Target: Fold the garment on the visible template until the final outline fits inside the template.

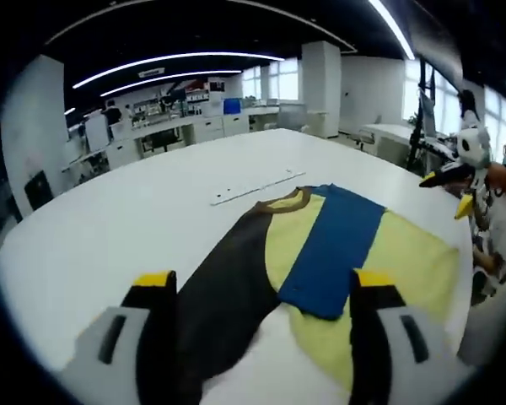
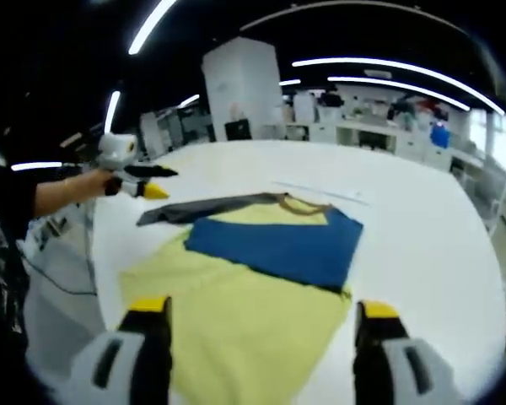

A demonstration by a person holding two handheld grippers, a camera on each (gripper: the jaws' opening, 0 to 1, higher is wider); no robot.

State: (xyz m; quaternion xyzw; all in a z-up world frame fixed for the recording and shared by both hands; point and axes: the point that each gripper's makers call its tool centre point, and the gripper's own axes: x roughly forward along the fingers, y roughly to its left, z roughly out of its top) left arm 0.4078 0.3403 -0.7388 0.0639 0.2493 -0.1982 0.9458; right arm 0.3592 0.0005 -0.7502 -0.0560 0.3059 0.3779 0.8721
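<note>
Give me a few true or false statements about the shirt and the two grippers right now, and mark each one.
1. The garment lies on a white table. True.
2. A blue part lies folded over the yellow body. True.
3. The left gripper is clamped on the dark sleeve. False: its jaws stand open, holding nothing.
4. The right gripper is open. True.
5. The collar is red. False: it is brown.

Yellow-blue-brown garment (image 1: 320, 253) flat on white table (image 1: 135, 211).
</note>
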